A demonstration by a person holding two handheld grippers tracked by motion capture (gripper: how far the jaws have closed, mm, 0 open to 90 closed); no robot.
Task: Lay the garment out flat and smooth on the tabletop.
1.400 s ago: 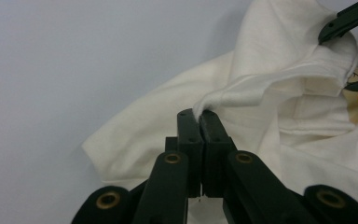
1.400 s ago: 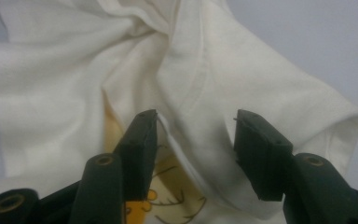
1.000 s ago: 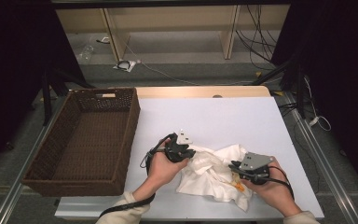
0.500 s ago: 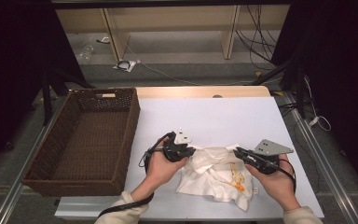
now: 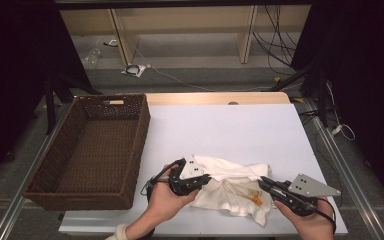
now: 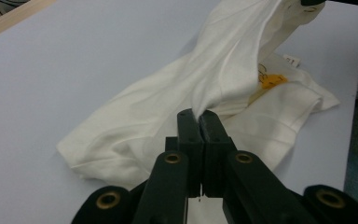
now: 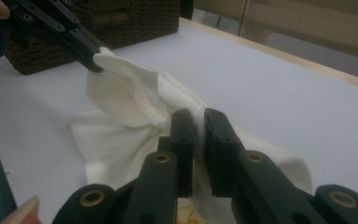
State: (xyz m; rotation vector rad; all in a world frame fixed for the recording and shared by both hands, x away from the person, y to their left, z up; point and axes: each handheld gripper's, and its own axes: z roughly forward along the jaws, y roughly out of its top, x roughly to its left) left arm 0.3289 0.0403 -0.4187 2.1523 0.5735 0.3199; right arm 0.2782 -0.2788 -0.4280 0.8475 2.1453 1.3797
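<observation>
— White tabletop (image 5: 230, 130) all round, wooden edge at the far side. What are the tongs doing?

— Left tongs (image 5: 207, 177) are closed on a fold of the cloth (image 5: 230, 187). From the left gripper view the two jaws sit pressed together with a pinch of white fabric (image 6: 205, 93) rising out of their tips. Right tongs (image 5: 264, 181) are closed on the cloth too; the right gripper view shows fabric (image 7: 135, 102) caught in the narrow gap between the jaws.

— Where does the cloth lie?

— At the near side of the tabletop, between the two hands. It is white and crumpled, partly lifted at both pinched spots, with the rest resting on the surface. A small orange tag (image 5: 256, 200) shows on it near the right tongs.

— And around that?

— A dark wicker basket (image 5: 45, 175) stands at the left of the tabletop, just beside the left hand (image 5: 165, 197), apart from the cloth. Beyond the far edge, cables (image 5: 275, 45) lie on the floor.
</observation>
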